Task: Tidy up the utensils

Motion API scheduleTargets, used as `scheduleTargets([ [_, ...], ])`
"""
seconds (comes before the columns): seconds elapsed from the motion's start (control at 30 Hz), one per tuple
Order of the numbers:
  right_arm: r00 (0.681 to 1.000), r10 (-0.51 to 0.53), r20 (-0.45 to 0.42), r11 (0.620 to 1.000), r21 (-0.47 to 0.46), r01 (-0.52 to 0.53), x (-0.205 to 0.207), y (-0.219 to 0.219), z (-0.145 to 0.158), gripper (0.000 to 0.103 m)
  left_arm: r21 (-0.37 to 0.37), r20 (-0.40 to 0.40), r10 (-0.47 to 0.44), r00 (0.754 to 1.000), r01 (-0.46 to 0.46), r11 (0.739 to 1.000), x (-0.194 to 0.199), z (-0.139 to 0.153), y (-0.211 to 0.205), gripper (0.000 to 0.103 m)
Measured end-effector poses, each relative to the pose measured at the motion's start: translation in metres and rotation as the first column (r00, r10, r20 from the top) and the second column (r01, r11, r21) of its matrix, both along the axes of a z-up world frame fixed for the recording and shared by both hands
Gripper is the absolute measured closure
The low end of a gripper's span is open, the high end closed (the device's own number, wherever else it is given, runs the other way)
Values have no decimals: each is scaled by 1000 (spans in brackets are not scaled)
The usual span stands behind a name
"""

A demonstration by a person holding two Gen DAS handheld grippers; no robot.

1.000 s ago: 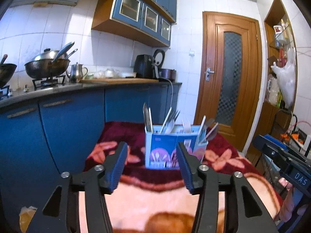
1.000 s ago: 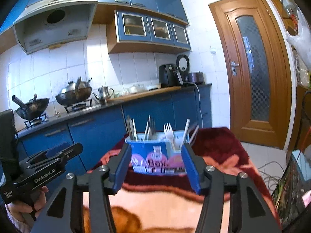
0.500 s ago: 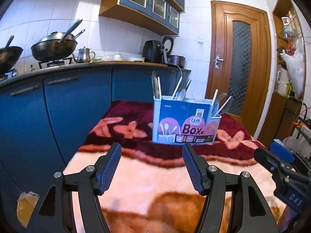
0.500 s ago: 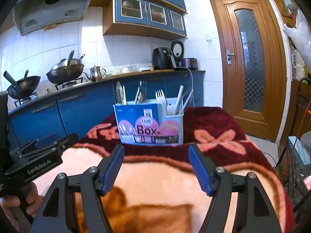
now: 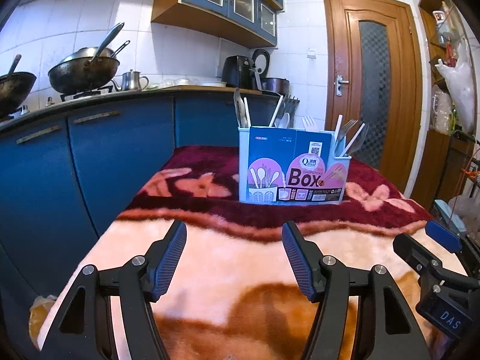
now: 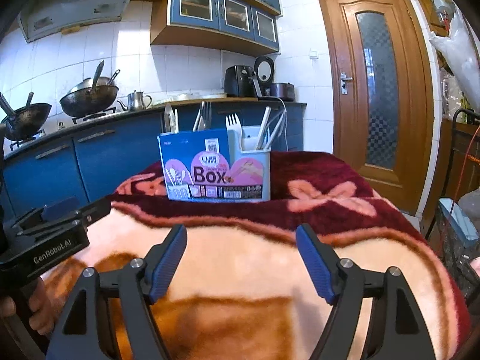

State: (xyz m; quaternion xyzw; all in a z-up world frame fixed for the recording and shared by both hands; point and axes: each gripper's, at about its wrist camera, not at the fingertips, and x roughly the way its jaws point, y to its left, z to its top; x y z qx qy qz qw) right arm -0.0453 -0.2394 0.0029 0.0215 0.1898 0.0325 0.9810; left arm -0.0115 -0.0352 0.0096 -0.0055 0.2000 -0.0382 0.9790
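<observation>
A blue and pink utensil box [image 5: 292,166] [image 6: 216,168] stands upright on the dark red far part of a blanket-covered table [image 5: 240,258]. Forks, knives and white plastic utensils [image 5: 349,139] [image 6: 234,123] stick up out of its compartments. My left gripper [image 5: 234,234] hovers open over the pale near part of the blanket, well short of the box, with nothing between its fingers. My right gripper [image 6: 241,237] is also low over the blanket, its jaws opening and empty. Each gripper shows at the edge of the other's view.
Blue kitchen cabinets [image 5: 90,162] with a stove, woks [image 5: 82,70] and a kettle run along the left and back. A wooden door [image 5: 375,84] stands at the right. Shelves and a plastic bag [image 5: 459,84] sit at the far right. A hand [image 6: 39,315] holds the left gripper's handle.
Both grippers have sunk toward the blanket and their jaws have widened. The utensil box now appears higher in both views, beyond the fingertips instead of between them.
</observation>
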Motion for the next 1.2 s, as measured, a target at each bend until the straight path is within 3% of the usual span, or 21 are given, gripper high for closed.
scheduleTargets([
  [1.2, 1000, -17, 17, 1000, 4, 17, -1, 0, -2, 26, -5, -1, -11, 1000, 11, 1000, 1, -9, -3, 35],
])
